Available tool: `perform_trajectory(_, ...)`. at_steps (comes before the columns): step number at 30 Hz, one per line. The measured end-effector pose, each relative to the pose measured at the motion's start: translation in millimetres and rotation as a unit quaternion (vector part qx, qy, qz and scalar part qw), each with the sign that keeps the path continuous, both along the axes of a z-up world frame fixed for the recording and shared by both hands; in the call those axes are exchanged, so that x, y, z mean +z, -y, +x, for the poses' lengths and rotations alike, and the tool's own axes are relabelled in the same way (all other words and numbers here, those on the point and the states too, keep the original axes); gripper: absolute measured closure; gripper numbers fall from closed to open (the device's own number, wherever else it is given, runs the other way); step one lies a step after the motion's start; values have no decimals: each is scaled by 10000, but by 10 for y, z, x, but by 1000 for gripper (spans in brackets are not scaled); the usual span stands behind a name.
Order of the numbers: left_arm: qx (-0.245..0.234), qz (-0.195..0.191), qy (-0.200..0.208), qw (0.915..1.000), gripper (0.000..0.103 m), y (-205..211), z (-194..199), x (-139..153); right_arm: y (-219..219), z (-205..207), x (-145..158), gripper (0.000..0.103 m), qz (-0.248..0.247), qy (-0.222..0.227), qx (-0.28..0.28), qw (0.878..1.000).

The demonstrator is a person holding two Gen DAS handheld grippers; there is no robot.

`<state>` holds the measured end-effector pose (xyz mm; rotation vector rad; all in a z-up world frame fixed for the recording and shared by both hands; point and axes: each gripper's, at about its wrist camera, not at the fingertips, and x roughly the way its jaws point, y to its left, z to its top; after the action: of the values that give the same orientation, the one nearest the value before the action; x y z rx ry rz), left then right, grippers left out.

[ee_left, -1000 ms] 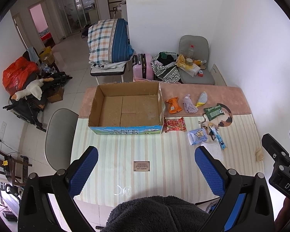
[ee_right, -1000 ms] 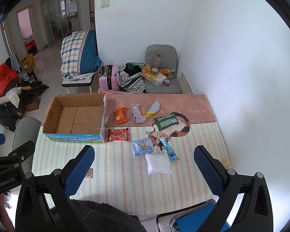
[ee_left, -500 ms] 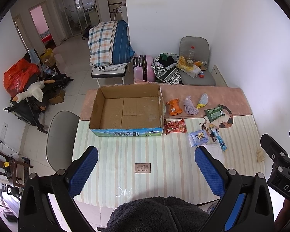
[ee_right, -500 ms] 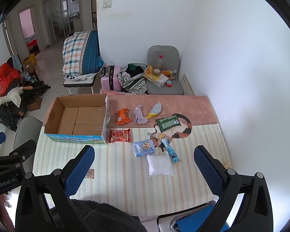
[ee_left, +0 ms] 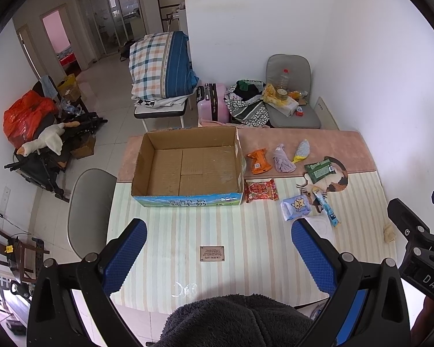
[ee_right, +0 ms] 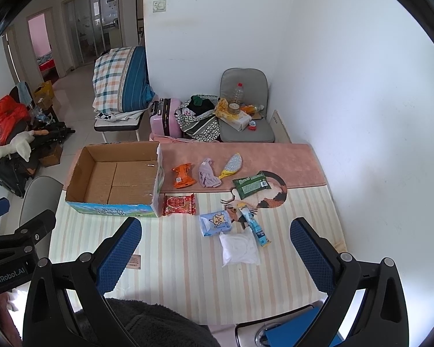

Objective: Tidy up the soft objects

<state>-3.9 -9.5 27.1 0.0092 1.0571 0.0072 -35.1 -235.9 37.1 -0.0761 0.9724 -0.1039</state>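
Observation:
An open, empty cardboard box [ee_left: 188, 167] [ee_right: 118, 179] stands on the striped table [ee_left: 246, 245]. Right of it lie soft packs: an orange packet [ee_right: 183, 175], a red packet [ee_right: 178, 204], a lilac cloth [ee_right: 207, 173], a grey-yellow pouch [ee_right: 232, 164], a green pack [ee_right: 250, 185], a blue tissue pack [ee_right: 215, 222], a blue tube [ee_right: 256, 227] and a white pack [ee_right: 239, 249]. My left gripper [ee_left: 218, 248] and right gripper [ee_right: 215, 248] are both open and empty, held high above the table's near edge.
A grey chair [ee_left: 89, 211] stands at the table's left. Behind the table are a loaded grey chair [ee_left: 292, 110], a pink suitcase [ee_left: 211, 104] and folded bedding [ee_left: 159, 66]. A small label [ee_left: 212, 253] lies on the table. The white wall is close on the right.
Both grippers have drifted slightly back and up, so the table looks a little lower in view. Nothing on the table has moved.

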Motion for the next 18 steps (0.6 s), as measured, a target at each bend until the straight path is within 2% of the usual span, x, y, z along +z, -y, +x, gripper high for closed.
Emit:
perform_trajectory(13,8,-8,-8,10000,1,45,46,6,-14,45,-22,0,9,-9,2,10000)
perform_trajectory(18,-26,-5,-39,10000,1,115,256,-29,26,180,-48,0,156,-33,-101,9998)
